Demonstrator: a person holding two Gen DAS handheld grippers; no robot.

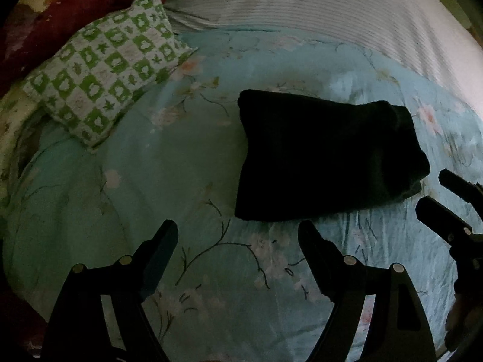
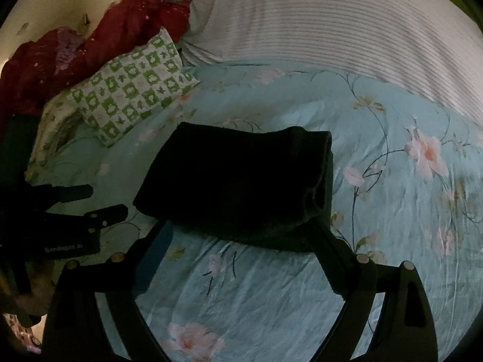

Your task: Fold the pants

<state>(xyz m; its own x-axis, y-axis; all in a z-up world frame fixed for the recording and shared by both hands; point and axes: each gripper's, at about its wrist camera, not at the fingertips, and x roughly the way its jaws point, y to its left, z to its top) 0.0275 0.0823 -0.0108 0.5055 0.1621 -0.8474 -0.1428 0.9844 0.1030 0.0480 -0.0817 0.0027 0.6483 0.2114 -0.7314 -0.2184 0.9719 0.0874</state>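
Note:
The black pants [image 1: 326, 157] lie folded into a compact rectangle on the light blue floral bedsheet [image 1: 169, 181]. My left gripper [image 1: 238, 232] is open and empty, just short of the bundle's near left corner. My right gripper [image 2: 241, 226] is open and empty, its tips at the near edge of the pants [image 2: 238, 181], apart from them. The right gripper also shows at the right edge of the left wrist view [image 1: 434, 190], beside the bundle's right end. The left gripper shows at the left of the right wrist view [image 2: 102, 202].
A green-and-white checkered pillow [image 1: 108, 75] lies at the far left of the bed. A dark red blanket [image 2: 90, 48] is heaped behind it against the wall. A white striped quilt [image 1: 317, 15] covers the far side. Floral sheet [image 2: 407, 211] spreads to the right.

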